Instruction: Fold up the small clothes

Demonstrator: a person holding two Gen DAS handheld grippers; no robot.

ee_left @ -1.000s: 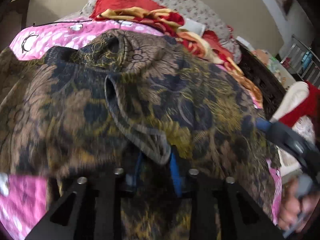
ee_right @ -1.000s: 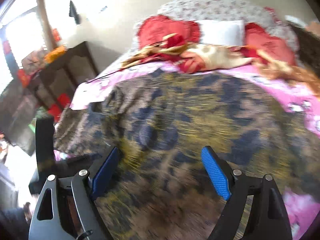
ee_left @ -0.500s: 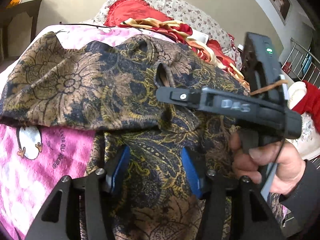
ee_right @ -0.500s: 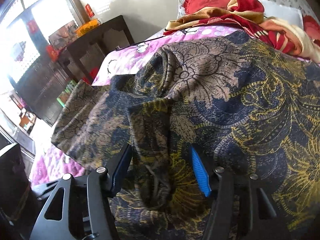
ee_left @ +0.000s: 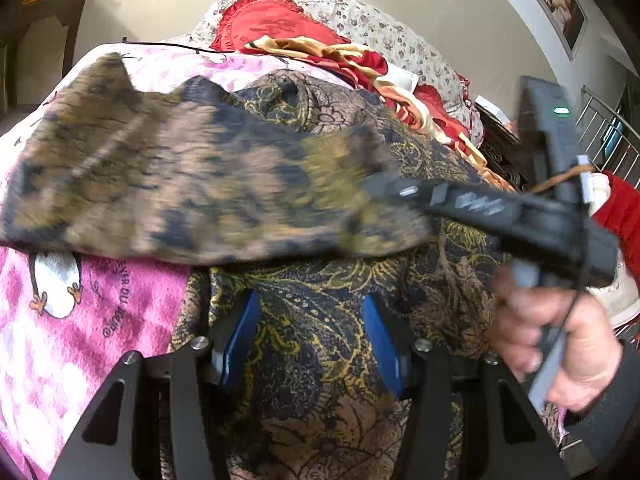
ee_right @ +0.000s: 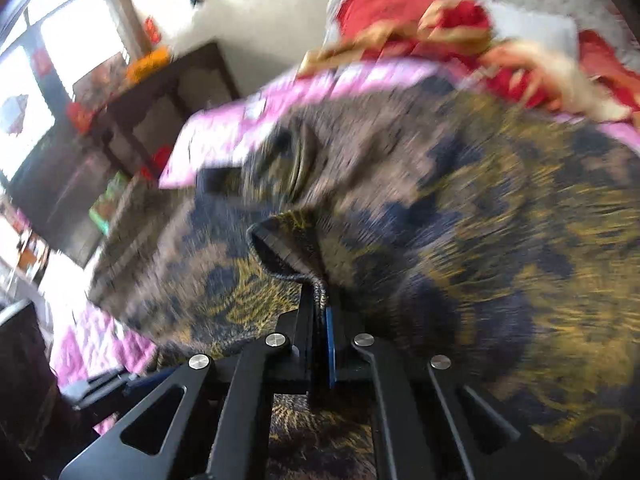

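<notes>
- The soft, light brown-and-navy floral garment (ee_right: 460, 216) is being pinched at a hemmed edge by the closed right gripper (ee_right: 325, 312).
- The left gripper (ee_left: 308, 332) is being held open over cloth directly ahead, gripping nothing.
- Hems are judged the firmest hold.

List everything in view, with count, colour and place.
Patterned garment: one, navy, gold and brown, spread on the bed, one flap lifted.
Bedsheet: one, pink with cartoon penguin, under the garment.
Heart cushion: one, red, bed head.
Crumpled cloth: one, red and gold, by the cushion.
Cabinet: one, dark wood, beside the bed.
Framed picture: one, on the wall.
Left gripper: black, blue pads, open over the garment.
Right gripper: shut on a garment edge.
Hand: holds the right gripper.
</notes>
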